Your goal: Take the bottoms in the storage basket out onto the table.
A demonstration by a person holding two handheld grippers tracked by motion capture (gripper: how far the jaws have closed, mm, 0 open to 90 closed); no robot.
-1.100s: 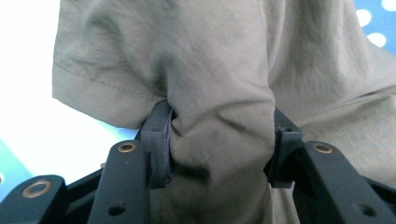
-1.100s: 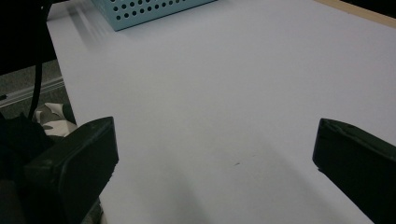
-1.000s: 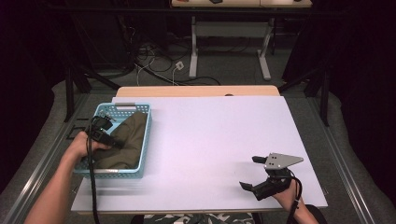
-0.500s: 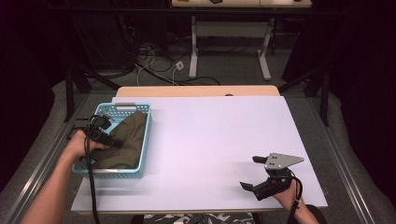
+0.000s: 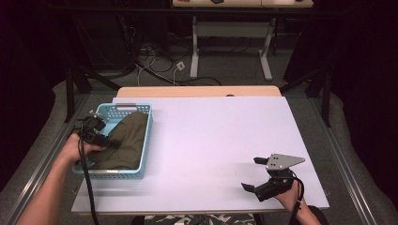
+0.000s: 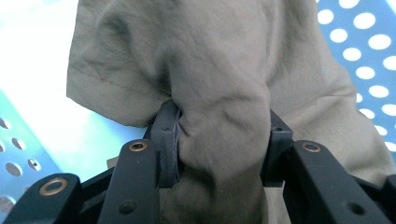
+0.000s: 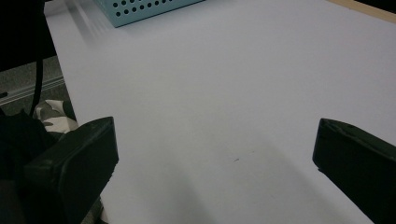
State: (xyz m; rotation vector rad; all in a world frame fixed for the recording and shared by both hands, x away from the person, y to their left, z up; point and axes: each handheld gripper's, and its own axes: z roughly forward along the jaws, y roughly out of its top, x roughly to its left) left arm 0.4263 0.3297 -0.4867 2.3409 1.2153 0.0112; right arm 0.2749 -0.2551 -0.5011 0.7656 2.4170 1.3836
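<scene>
An olive-green cloth point(image 5: 126, 140) lies bunched in a light blue perforated basket point(image 5: 123, 108) at the table's left. My left gripper point(image 5: 110, 144) reaches into the basket and is shut on a fold of the cloth point(image 6: 219, 116), which bulges between its two black jaws in the left gripper view. My right gripper point(image 5: 253, 173) rests low over the white table near the front right, its jaws wide apart with nothing between them. In the right gripper view a corner of the basket point(image 7: 140, 9) shows far off.
A white sheet point(image 5: 216, 140) covers the tabletop, with a bare wooden strip point(image 5: 197, 91) along the far edge. Cables and desk legs point(image 5: 195, 51) sit on the floor beyond. The table's front edge point(image 7: 70, 93) runs close to my right gripper.
The left hand and gripper have drawn slightly back toward the basket's left side while holding the cloth. The right gripper has stayed put.
</scene>
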